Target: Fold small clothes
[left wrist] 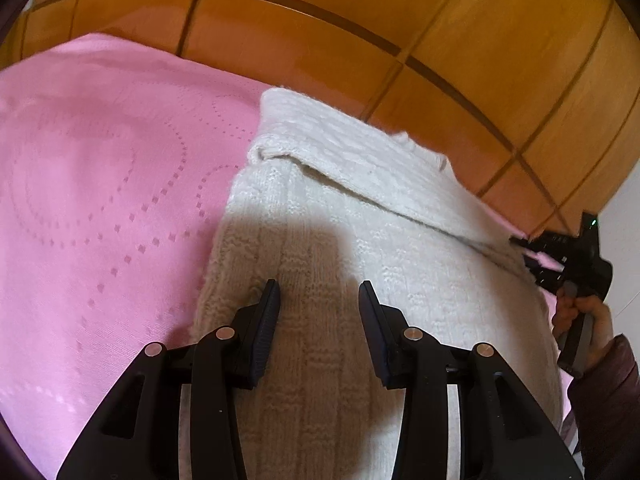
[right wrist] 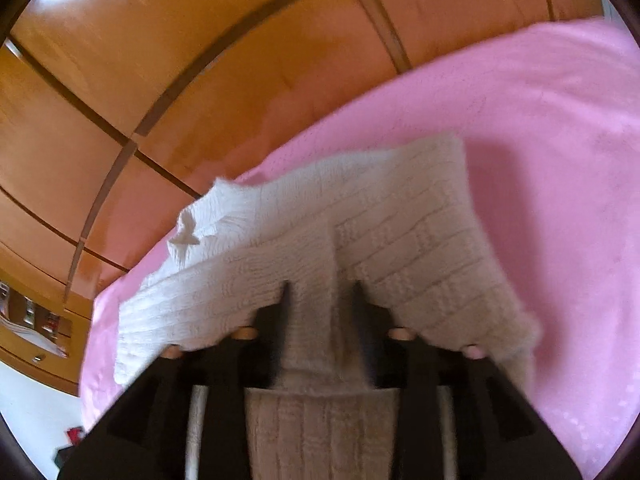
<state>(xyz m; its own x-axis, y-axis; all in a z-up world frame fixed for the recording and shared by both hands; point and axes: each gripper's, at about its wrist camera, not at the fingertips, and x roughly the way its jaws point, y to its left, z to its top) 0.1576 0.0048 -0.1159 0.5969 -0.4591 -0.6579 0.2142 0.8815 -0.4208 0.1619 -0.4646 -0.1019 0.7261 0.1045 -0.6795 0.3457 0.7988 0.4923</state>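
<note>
Sweater (left wrist: 360,208) lies beneath open left hand-held gripper (left wrist: 319,292); right hand-held gripper (right wrist: 320,292) pinches its fold.

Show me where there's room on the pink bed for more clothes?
Bare pink blanket lies left of the white sweater, out to the wooden headboard. It's crowded on the sweater, where the left tool and right tool are.

home bedroom, pink bedspread (left wrist: 100,200), wooden wardrobe (left wrist: 440,20)

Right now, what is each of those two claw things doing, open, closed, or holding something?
Left gripper: open, jaws apart above the white knit sweater, holding nothing.
Right gripper: closed on a fold of the sweater.
</note>
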